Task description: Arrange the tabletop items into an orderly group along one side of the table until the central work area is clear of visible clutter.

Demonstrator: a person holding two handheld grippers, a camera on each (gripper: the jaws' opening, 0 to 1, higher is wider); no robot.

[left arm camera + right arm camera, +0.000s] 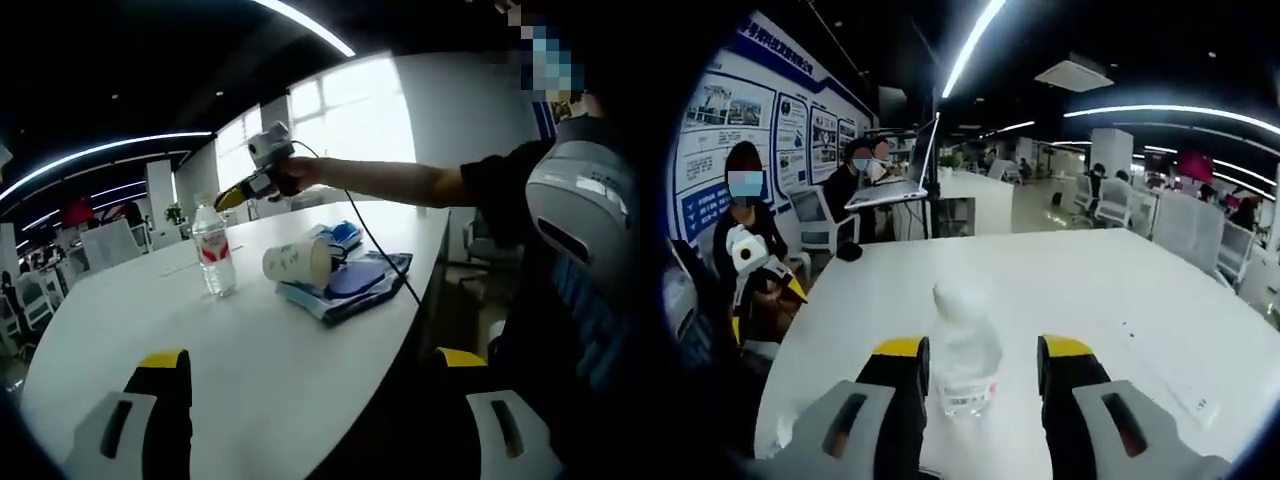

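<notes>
A clear water bottle (213, 256) with a red label stands upright on the white table (250, 370). Right of it a paper cup (297, 262) lies on its side against a pile of blue flat items (352, 282). My left gripper (315, 365) is open and low over the near table edge, well short of these. A person's hand holds my right gripper (232, 198) just above and behind the bottle's cap. In the right gripper view the bottle (965, 352) shows between the open jaws of the right gripper (983, 350). The left gripper (790, 290) appears at the far left.
The person (570, 220) stands at the table's right edge. A thin white strip (1170, 375) lies on the table right of the bottle. Beyond the table are a raised laptop (890, 185), seated people (855, 180) and office chairs (1110, 200).
</notes>
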